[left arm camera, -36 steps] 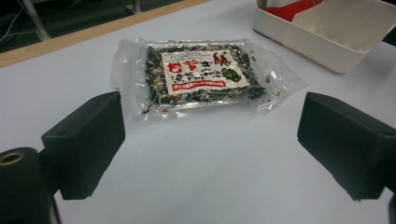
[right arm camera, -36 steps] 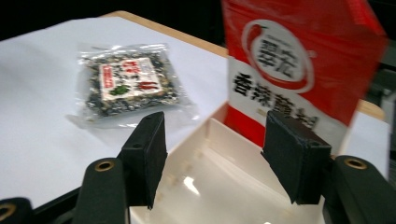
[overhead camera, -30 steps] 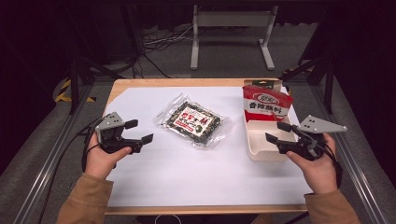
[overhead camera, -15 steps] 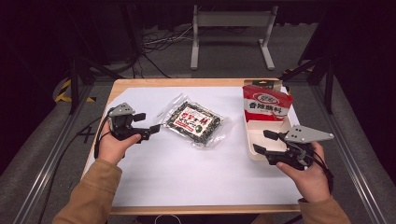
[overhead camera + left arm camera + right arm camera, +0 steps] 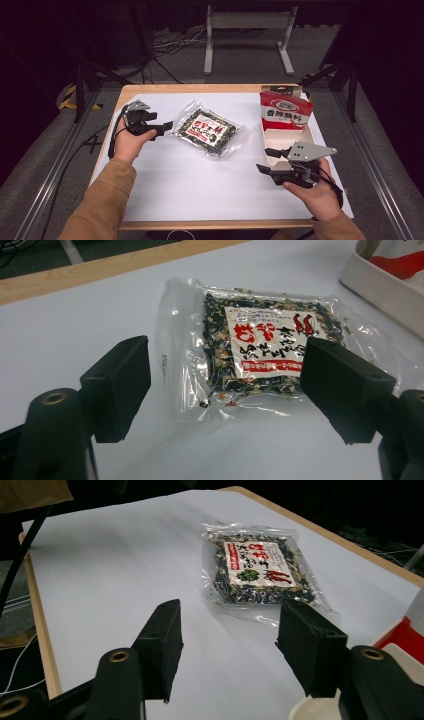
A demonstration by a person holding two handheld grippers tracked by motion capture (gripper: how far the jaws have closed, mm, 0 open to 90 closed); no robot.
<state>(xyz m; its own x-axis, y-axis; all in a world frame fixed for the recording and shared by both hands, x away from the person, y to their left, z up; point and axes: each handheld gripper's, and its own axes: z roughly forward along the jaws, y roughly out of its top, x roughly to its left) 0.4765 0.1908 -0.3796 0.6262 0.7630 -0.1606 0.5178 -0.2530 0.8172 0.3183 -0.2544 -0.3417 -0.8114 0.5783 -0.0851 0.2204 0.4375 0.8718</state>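
high view: clear packet (image 5: 209, 131) of dark dried mix lies flat on white-covered counter (image 5: 200, 190), mid-left. left gripper (image 5: 165, 127) just beside packet's left edge, not touching as far as visible; fingers apart, empty. right gripper (image 5: 267, 160) near front of white tray (image 5: 306, 140), fingers apart, empty. red bag (image 5: 285, 111) stands in tray, lower part hidden by tray wall.

left gripper view: fingers (image 5: 120, 385) wide open, packet (image 5: 250, 352) between and beyond them; label print unreadable; tray (image 5: 385, 287) cut off at right edge.

right gripper view: fingers (image 5: 162, 645) open, nothing held; packet (image 5: 257, 572) well ahead; red bag (image 5: 407, 635) cut off at right.
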